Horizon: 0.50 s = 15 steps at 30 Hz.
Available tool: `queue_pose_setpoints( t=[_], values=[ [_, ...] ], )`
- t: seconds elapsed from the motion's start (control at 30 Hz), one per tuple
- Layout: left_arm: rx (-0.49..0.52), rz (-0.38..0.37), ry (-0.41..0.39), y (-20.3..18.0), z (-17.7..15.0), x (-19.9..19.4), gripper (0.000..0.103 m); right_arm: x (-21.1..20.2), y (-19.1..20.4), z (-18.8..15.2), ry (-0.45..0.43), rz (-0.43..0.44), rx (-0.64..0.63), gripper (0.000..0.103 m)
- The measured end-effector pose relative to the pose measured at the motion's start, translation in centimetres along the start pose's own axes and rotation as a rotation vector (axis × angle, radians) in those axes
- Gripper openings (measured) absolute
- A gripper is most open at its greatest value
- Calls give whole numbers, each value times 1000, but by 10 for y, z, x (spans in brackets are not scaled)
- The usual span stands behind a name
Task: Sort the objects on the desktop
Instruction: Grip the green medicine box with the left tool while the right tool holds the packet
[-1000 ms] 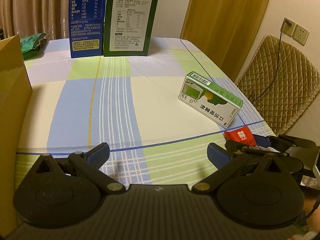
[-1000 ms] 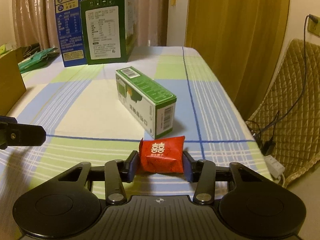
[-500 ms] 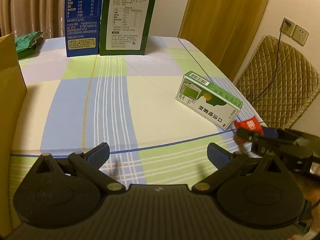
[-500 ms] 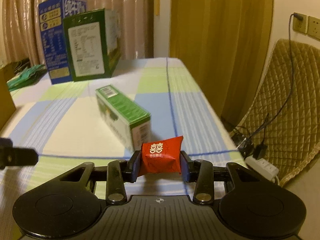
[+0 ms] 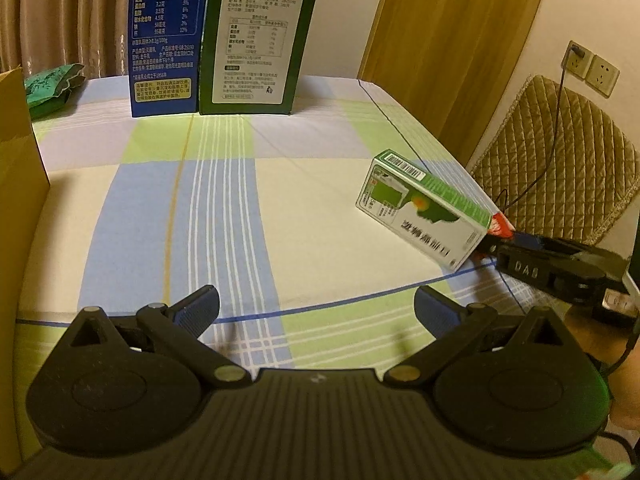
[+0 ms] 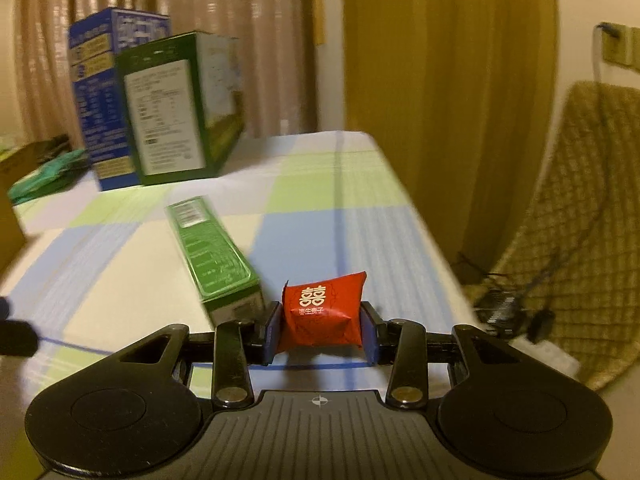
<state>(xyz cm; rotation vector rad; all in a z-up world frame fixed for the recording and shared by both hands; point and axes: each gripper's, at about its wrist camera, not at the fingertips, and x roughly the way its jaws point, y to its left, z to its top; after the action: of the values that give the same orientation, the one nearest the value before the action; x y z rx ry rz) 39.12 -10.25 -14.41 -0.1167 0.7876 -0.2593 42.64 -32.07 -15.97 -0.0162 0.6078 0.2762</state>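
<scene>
Cardboard wall (image 5: 20, 200): brown, upright at the far left edge of the left wrist view, on the checked tablecloth (image 5: 312, 200).
Green packet (image 5: 50, 86): crumpled, lying at the far left corner of the table, behind the cardboard wall.
Blue carton (image 5: 166, 36): standing upright at the back of the table, printed panel facing the camera.
Dark green carton (image 5: 256, 40): upright, just beside the blue carton on its right, their sides touching or nearly so.
Left gripper (image 5: 316, 308): fingers spread wide apart, nothing between them, only bare cloth below.
Small green box (image 5: 424, 210): lying on its long side right of centre; its long axis runs from the barcoded end, farther back and left, to the near end at the right, close to the table's right edge.
Red candy packet (image 6: 322, 314): clamped between the two blue pads of the right gripper, its side edges pressed against them; printed face with white characters turned to the camera, long axis running across from pad to pad, pleated ends flaring above the pads.
Packet's place: just beside the near end of the small green box, to its right, over the table's near right corner; whether it touches the box cannot be told.
Right gripper (image 6: 322, 330): fingers drawn in and pressing on the red candy packet.
Quilted chair (image 5: 560, 156): beyond the table's right edge, a cable hanging over it.
</scene>
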Motion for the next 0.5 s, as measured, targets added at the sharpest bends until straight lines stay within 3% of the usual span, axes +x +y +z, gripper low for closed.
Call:
queue_pose_setpoints(
  t=[0.23,0.33,0.5],
  values=[
    [-4,-18,-16,-2,5,1,102,-4,31,-7,32,188,-106,38],
    [19,-36,-28,-9,8,1,102,-6,36,-9,35,169,-142,37],
    [95,-77,-59,-26,15,12,100,-10,20,-7,41,89,-88,38]
  ],
)
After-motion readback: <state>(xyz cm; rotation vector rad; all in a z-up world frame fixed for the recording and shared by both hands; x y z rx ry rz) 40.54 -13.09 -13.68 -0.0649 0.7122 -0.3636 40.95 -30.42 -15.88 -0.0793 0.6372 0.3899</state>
